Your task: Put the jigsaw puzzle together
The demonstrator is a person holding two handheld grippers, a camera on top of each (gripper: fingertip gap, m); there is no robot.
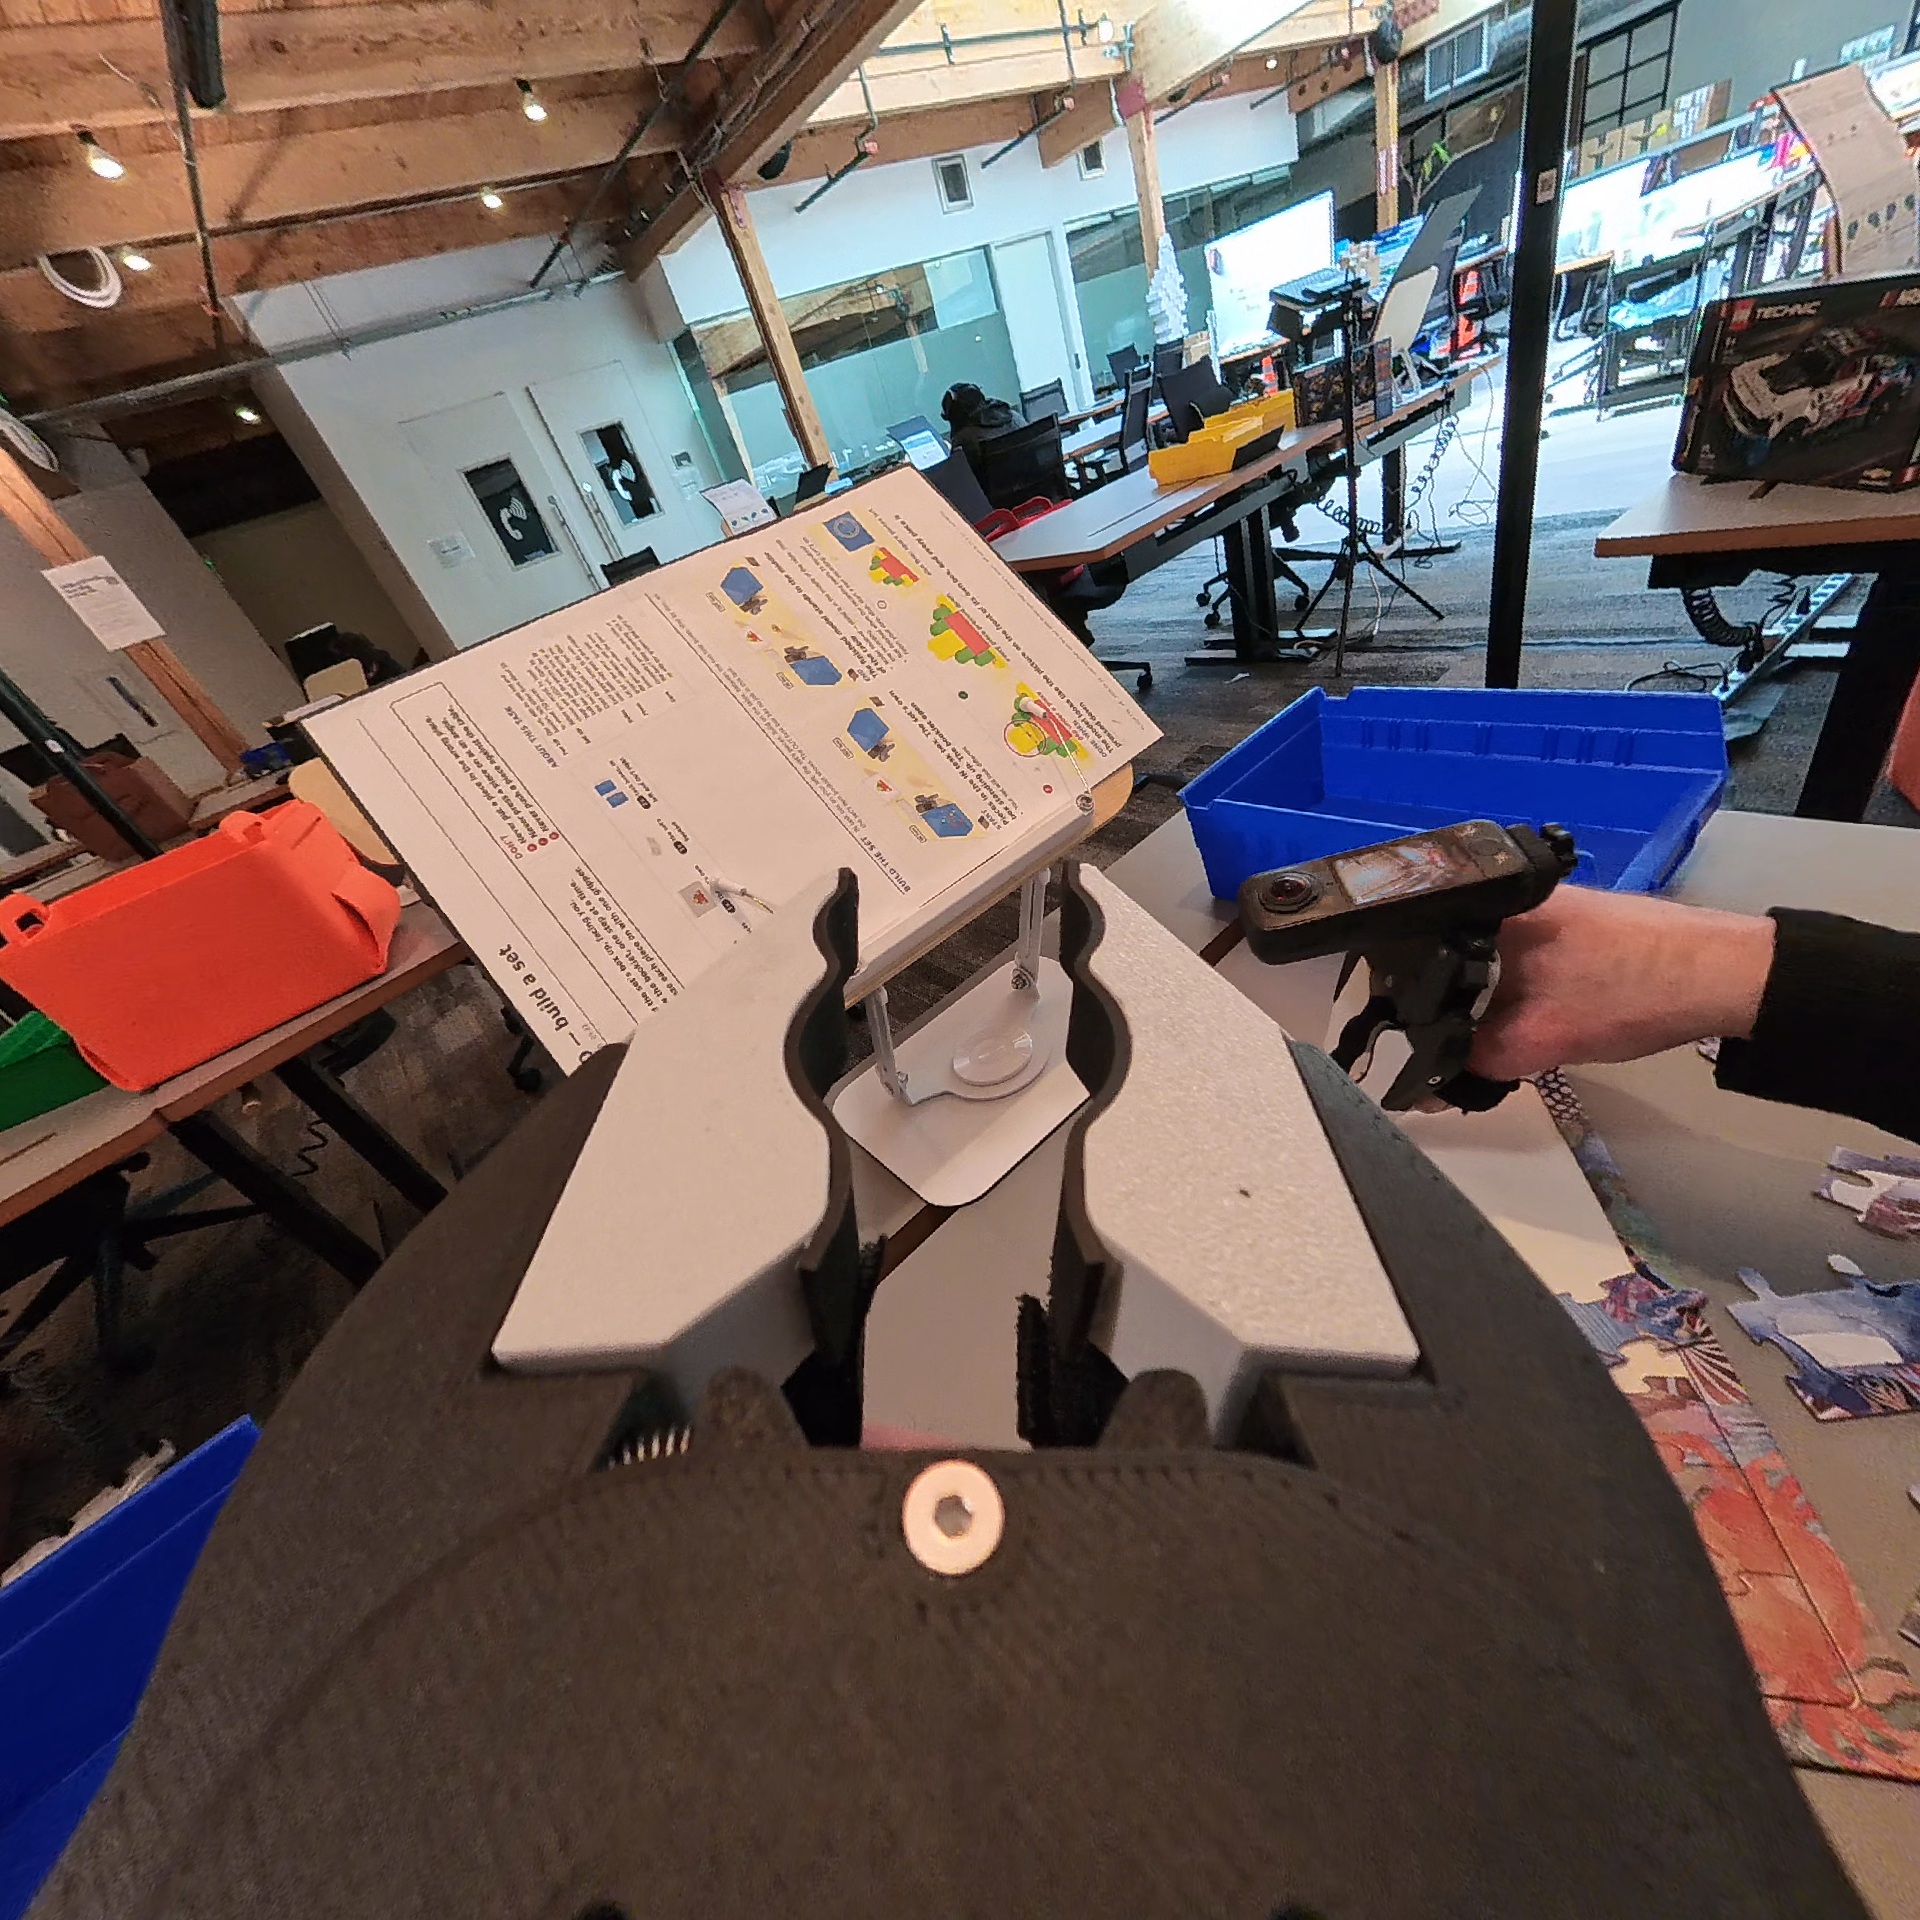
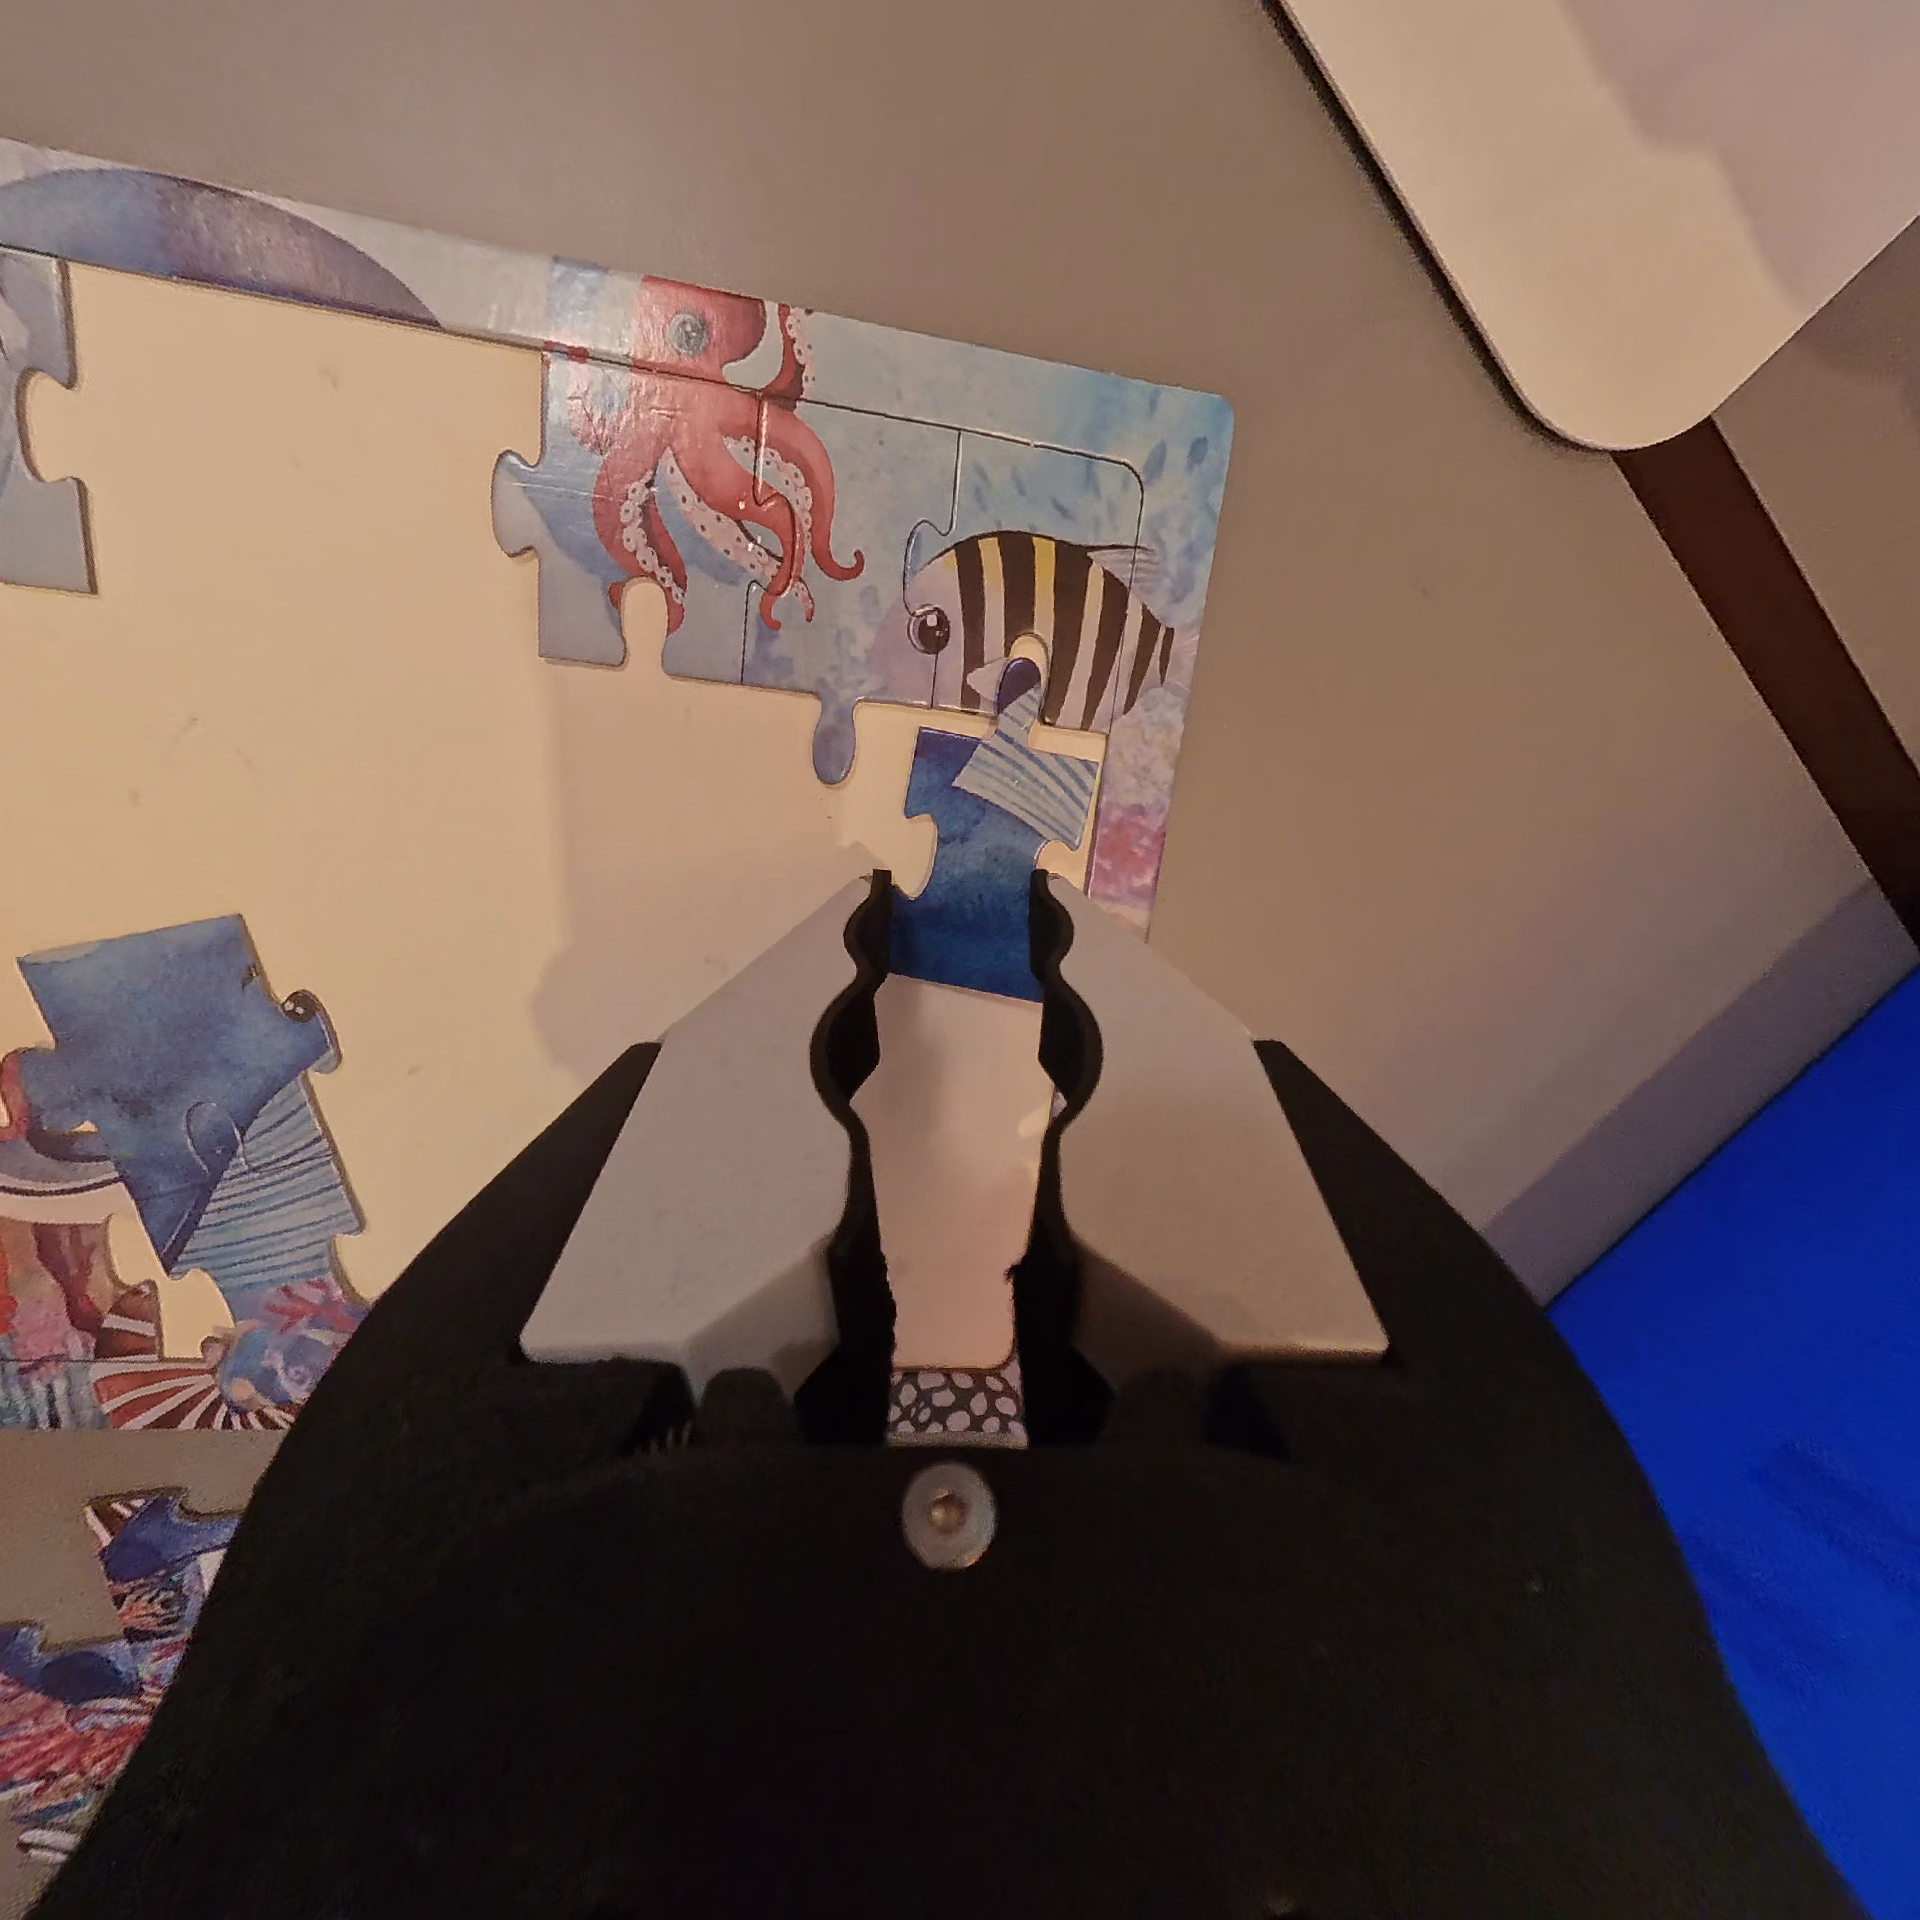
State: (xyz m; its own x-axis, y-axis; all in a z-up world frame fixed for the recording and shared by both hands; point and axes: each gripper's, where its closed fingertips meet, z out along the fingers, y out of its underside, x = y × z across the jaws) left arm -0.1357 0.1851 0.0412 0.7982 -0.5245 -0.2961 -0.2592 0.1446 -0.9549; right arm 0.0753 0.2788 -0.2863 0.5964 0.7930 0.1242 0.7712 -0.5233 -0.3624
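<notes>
The puzzle tray point(image 2: 312, 623) lies on the table with a cream base. An octopus piece point(image 2: 707, 468) and a striped fish piece point(image 2: 1049, 613) sit fitted at its far right corner. My right gripper point(image 2: 958, 878) is shut on a blue puzzle piece point(image 2: 992, 821), whose knob sits in the socket under the fish. Another blue piece point(image 2: 197, 1081) lies loose in the tray at the left. My left gripper point(image 1: 961, 904) is open and empty, raised off the table's left side. The right gripper point(image 1: 1392, 1049) shows there, held by a hand over the tray point(image 1: 1745, 1558).
An instruction sheet on a white stand point(image 1: 727, 727) is ahead of the left gripper. A blue bin point(image 1: 1455, 790) stands behind the tray, an orange bin point(image 1: 197, 935) on a table at the left. Loose pieces point(image 1: 1860, 1340) lie at the right, more lie near the tray's near edge point(image 2: 94, 1621). Left tips to right tips: about 40 centimetres.
</notes>
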